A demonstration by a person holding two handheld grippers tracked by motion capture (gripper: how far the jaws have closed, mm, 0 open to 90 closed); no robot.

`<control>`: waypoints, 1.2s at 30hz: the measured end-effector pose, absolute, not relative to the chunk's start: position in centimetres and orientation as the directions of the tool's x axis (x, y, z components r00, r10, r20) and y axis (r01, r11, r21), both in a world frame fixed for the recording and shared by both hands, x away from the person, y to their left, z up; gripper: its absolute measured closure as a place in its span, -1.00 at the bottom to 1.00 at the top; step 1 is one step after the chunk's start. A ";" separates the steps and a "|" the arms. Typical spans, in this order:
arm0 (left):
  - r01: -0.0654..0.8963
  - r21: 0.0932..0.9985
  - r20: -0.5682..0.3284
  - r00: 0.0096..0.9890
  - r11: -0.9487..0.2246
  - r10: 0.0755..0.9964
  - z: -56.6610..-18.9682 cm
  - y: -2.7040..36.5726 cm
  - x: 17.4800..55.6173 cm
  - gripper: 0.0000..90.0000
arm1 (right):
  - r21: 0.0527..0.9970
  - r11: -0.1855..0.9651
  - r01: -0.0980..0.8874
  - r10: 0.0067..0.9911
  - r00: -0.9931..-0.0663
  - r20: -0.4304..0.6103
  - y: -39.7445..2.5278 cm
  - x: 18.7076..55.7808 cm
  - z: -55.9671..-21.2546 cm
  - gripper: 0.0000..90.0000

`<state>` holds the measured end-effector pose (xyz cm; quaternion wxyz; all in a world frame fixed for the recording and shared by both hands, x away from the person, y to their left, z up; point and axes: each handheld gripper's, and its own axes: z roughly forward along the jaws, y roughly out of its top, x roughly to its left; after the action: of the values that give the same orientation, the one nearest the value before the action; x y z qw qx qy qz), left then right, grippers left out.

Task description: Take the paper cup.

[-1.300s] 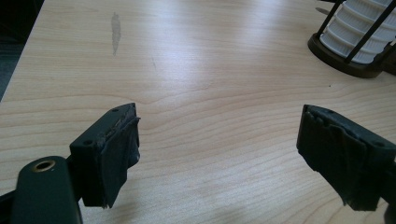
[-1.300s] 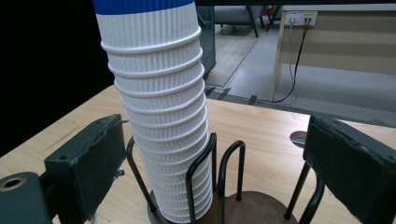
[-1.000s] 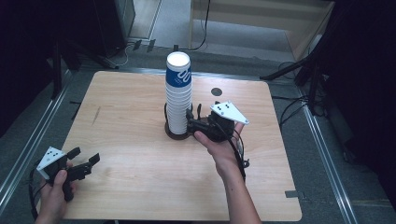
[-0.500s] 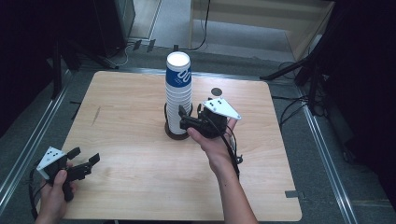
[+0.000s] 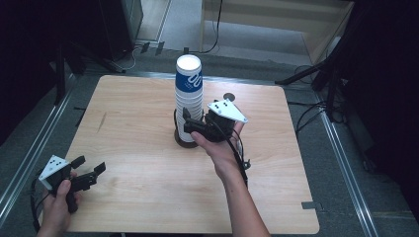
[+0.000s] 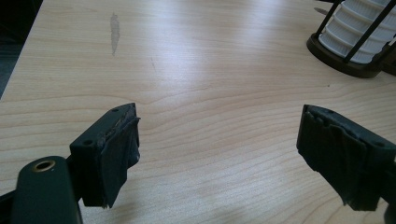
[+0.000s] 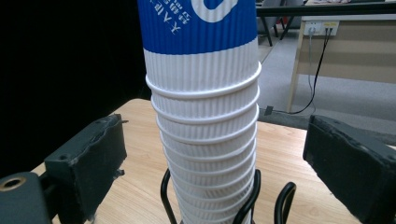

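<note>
Since a second ago my right gripper [image 5: 187, 122] has risen along the cup stack [image 5: 188, 94] on the bench [image 5: 138, 123]; jaws apart, the stack stands between them in its wire holder [image 7: 243, 200]. Closing too low could grab several cups, I think. Left gripper [image 5: 86, 173] idles, jaws apart.

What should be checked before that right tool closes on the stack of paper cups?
1. Right tool open: ok, jaws apart.
2. Cup stack between its jaws: ok.
3. Stack upright in the black wire holder: ok.
4. Jaws touching the cups: cannot tell, gaps show on both sides.
5. Left tool out of the way: ok, open near the table corner.
</note>
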<state>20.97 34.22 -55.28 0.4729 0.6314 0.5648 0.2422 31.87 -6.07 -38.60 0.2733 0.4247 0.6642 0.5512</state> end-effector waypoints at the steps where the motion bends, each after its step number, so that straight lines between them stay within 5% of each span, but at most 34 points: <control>1: 0.484 0.871 -0.229 0.245 0.086 0.942 -55.3 34.2 21.0 -0.69 | 0.964 0.028 0.263 0.866 -0.489 0.108 -5.9 31.9 -38.6 -0.87; 36: 0.484 0.870 -0.233 0.246 0.088 0.941 -55.3 34.2 21.0 -0.69 | 0.970 0.012 0.242 0.892 -0.441 0.099 -3.4 34.1 -37.7 -0.87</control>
<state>20.96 34.18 -55.29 0.4745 0.6309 0.5648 0.2405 34.12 -3.42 -37.70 0.2956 0.4383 0.6470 0.5495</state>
